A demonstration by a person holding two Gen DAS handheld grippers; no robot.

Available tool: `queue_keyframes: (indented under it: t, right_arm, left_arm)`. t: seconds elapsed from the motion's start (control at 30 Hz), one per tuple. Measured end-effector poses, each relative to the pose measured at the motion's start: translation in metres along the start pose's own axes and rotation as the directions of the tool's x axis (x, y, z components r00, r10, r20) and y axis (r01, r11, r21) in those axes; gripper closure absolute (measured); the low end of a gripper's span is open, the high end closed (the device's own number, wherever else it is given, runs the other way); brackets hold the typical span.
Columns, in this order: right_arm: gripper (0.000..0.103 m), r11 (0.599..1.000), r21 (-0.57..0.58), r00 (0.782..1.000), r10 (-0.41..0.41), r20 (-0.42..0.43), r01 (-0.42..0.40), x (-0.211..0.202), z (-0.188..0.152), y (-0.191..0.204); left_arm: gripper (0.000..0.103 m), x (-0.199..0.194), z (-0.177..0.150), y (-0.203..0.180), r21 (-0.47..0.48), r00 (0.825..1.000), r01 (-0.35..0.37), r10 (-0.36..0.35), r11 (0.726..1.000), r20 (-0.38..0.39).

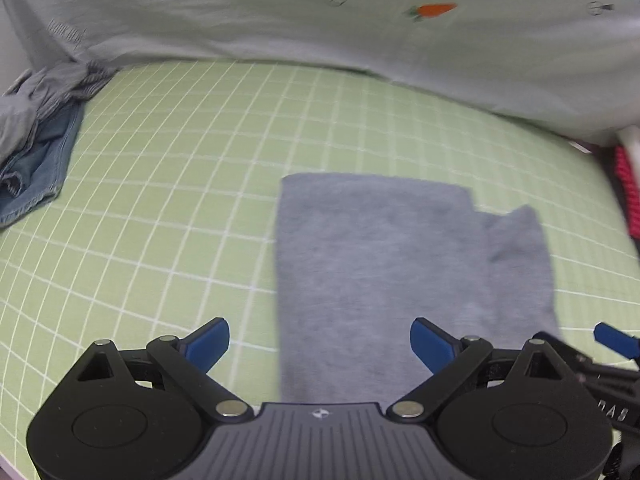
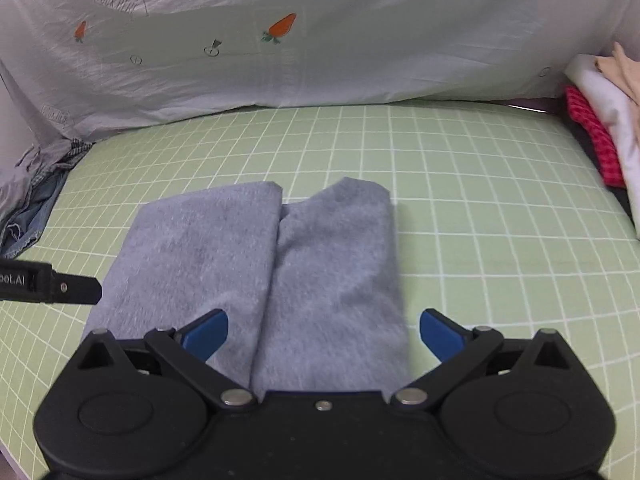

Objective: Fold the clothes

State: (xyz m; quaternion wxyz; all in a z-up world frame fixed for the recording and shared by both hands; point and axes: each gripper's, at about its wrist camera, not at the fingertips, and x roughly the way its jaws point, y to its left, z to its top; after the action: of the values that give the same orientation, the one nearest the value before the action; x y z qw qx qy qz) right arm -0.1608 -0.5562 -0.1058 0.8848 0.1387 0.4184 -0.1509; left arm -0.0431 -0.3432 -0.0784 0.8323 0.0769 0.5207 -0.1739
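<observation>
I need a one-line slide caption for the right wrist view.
Open right gripper above a folded grey garment on the green grid mat.

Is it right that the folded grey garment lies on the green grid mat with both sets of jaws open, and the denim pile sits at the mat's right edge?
Not quite. The denim pile sits at the mat's left edge, as both wrist views show. The rest stands: the folded grey garment lies on the mat, and the left gripper and right gripper both have open jaws.

Grey garment (image 2: 272,264) on a green mat (image 2: 480,200) (white grid lines), blue-tipped tongs (image 2: 324,332).
</observation>
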Motion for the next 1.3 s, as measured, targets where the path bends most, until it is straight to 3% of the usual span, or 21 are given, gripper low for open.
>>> queue_keyframes:
  t: [0.03, 0.1, 0.27, 0.47, 0.67, 0.73, 0.8, 0.83, 0.97, 1.1, 1.3]
  right_arm:
    - [0.003, 1.000, -0.004, 1.000, 0.000, -0.023, 0.000, 0.010, 0.004, 0.007]
    - [0.018, 1.000, -0.008, 0.998, 0.025, -0.051, -0.026, 0.026, 0.011, 0.020]
    - [0.032, 0.998, -0.007, 0.993, 0.056, -0.102, -0.057, 0.056, 0.018, 0.043]
    - [0.032, 0.994, -0.106, 0.993, 0.015, -0.119, -0.027, 0.069, 0.017, 0.068]
    - [0.033, 0.997, -0.063, 0.991, 0.035, -0.128, -0.044, 0.068, 0.019, 0.060]
    - [0.040, 0.996, -0.073, 0.992, 0.038, -0.124, -0.048, 0.067, 0.019, 0.061]
    - [0.058, 0.993, -0.090, 0.992, 0.060, -0.113, -0.070, 0.064, 0.019, 0.063]
    - [0.074, 0.993, -0.095, 0.991, 0.065, -0.114, -0.076, 0.063, 0.020, 0.063]
    - [0.095, 0.990, -0.120, 0.992, 0.066, -0.103, -0.079, 0.060, 0.022, 0.065]
    - [0.096, 0.979, -0.194, 0.997, 0.051, -0.052, -0.060, 0.046, 0.022, 0.072]
    - [0.096, 0.929, -0.369, 0.999, 0.019, 0.044, -0.002, 0.023, 0.024, 0.092]
  left_arm:
    - [0.006, 0.009, 0.002, 0.003, 0.001, 1.000, -0.002, 0.002, 1.000, -0.023]
    - [0.006, 0.024, 0.005, 0.007, 0.015, 0.998, 0.008, -0.008, 1.000, -0.064]
    - [0.000, 0.045, 0.009, 0.012, 0.052, 0.994, 0.028, -0.022, 0.998, -0.104]
    - [0.000, 0.062, 0.009, 0.021, 0.012, 0.989, 0.074, -0.072, 0.997, -0.130]
    - [0.000, 0.064, 0.006, 0.025, -0.010, 0.986, 0.109, -0.109, 0.994, -0.125]
    - [0.000, 0.063, 0.005, 0.025, -0.012, 0.987, 0.106, -0.106, 0.994, -0.123]
    - [0.000, 0.062, 0.005, 0.025, -0.015, 0.987, 0.104, -0.105, 0.994, -0.121]
    - [0.000, 0.062, 0.004, 0.025, -0.016, 0.987, 0.103, -0.104, 0.995, -0.120]
    - [0.000, 0.064, 0.006, 0.026, -0.019, 0.986, 0.105, -0.107, 0.994, -0.132]
    - [0.000, 0.068, 0.011, 0.027, -0.020, 0.981, 0.117, -0.119, 0.993, -0.156]
    - [0.000, 0.067, 0.020, 0.026, -0.034, 0.981, 0.113, -0.117, 0.993, -0.154]
